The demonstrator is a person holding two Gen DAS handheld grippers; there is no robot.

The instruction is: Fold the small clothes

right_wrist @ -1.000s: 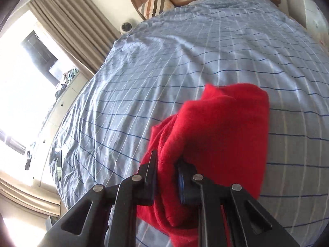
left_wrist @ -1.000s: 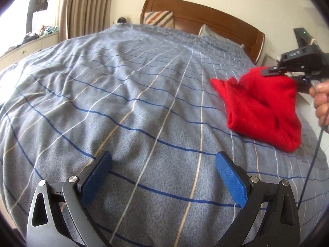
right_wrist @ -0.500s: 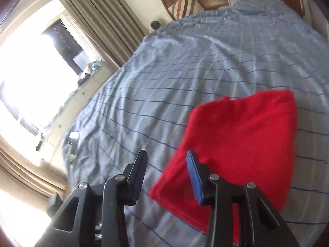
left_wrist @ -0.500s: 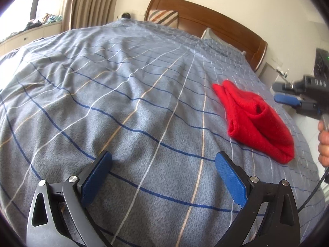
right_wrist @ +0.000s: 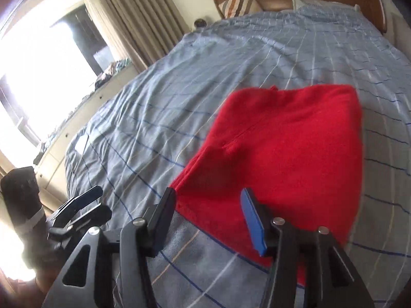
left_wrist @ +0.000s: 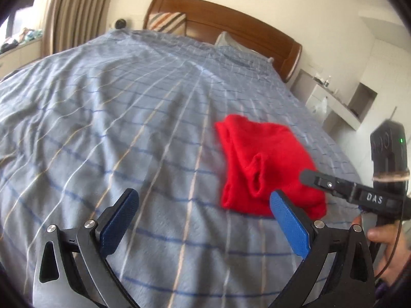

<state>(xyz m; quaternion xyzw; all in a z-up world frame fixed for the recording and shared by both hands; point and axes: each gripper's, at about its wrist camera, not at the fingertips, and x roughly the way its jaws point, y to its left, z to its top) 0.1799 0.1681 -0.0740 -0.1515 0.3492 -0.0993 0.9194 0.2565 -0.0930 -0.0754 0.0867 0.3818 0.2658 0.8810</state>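
Released, the red garment now lies folded flat.

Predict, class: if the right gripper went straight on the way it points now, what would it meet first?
Probably the folded red garment lying on the bed. The right gripper, jaws opening with nothing between them, points down at its near edge; depth is uncertain.

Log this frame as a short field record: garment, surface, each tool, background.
garment: red knit piece, folded, lying flat
surface: blue checked bedspread
left tool: open, nothing between its pads
right tool: jaws opening, nothing gripped, at the garment's near edge
background: wooden headboard, striped pillow, curtains
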